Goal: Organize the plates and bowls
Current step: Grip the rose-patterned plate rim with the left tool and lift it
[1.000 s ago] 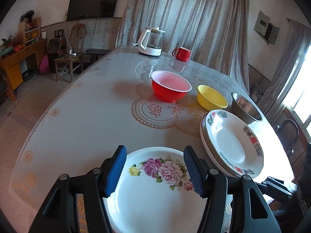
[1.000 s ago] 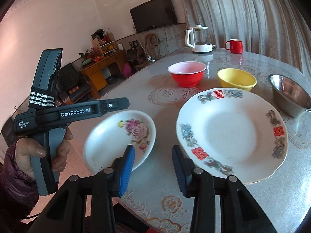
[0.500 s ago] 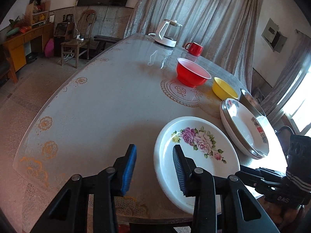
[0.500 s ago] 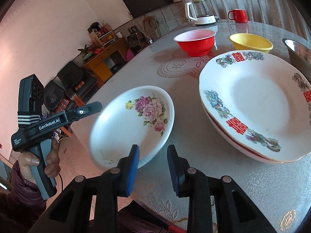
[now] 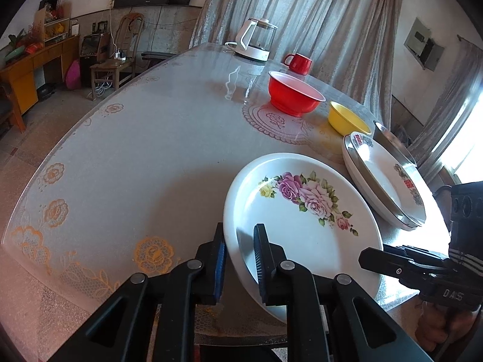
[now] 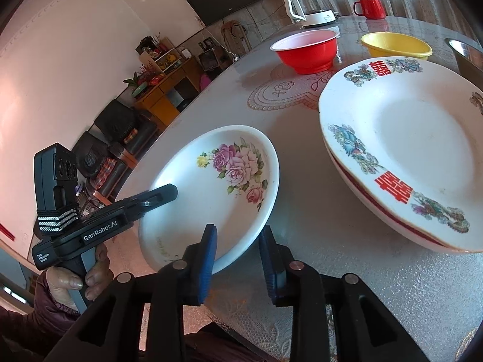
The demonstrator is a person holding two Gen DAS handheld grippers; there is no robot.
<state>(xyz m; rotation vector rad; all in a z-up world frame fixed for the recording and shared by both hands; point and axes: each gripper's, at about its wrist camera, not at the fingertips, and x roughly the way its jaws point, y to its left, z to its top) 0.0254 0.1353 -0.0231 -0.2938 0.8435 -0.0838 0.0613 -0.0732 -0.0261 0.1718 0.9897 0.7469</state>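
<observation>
A white plate with pink roses (image 5: 302,220) (image 6: 211,187) is held tilted above the table's near edge. My left gripper (image 5: 240,259) is shut on its near rim, one finger on each side. My right gripper (image 6: 238,259) straddles the plate's opposite rim with a small gap, so it stands open. A stack of two white plates with red characters (image 5: 383,181) (image 6: 407,150) lies to the right. A red bowl (image 5: 294,96) (image 6: 306,49), a yellow bowl (image 5: 347,119) (image 6: 395,45) and a steel bowl (image 5: 392,144) (image 6: 465,54) stand behind.
A white electric kettle (image 5: 255,43) (image 6: 311,6) and a red mug (image 5: 299,63) (image 6: 369,7) stand at the far end of the round lace-covered table (image 5: 135,150). A wooden chair (image 5: 117,57) and a cabinet (image 5: 27,69) stand on the floor to the left.
My left gripper closed onto the rose plate's rim and lifted it into a tilt. My right gripper moved in so that its fingers straddle the plate's other rim.
</observation>
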